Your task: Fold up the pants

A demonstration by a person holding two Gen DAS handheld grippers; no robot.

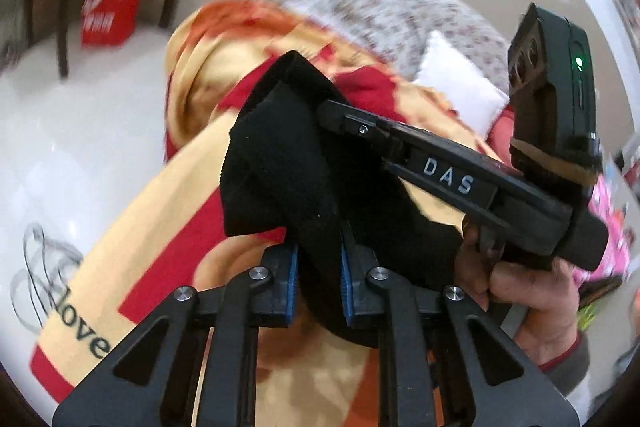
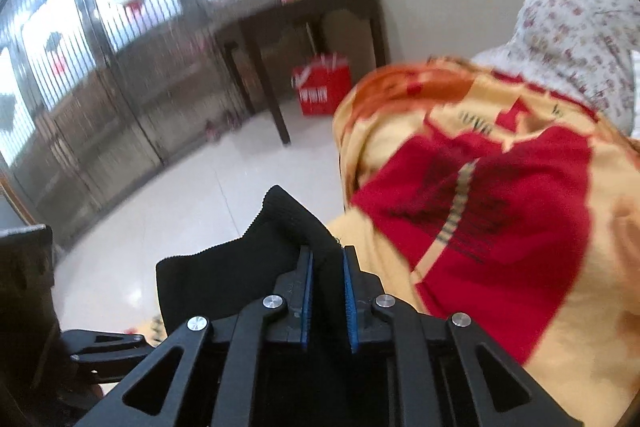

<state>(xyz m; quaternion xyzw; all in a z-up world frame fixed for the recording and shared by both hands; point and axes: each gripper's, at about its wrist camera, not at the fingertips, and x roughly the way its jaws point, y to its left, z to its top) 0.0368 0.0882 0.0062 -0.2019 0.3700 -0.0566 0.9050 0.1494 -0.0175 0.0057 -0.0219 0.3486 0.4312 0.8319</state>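
Over a yellow-red blanket (image 2: 500, 227), black pants (image 1: 280, 155) hang aloft, left gripper (image 1: 318, 283) and right gripper (image 2: 328, 301) each clamped on them; folding seemingly barely begun, though blur obscures much.

"DAS" — right gripper (image 1: 344, 115), "love" — blanket (image 1: 160, 187)

A yellow and red blanket (image 2: 500, 227) is lying spread over the bed, with a floral quilt (image 2: 576, 39) bunching beside it and a white pillow (image 1: 460, 87) resting nearby. A red bag (image 2: 322, 89) is sitting on the pale floor (image 2: 180, 207) under a dark wooden table (image 2: 304, 15)
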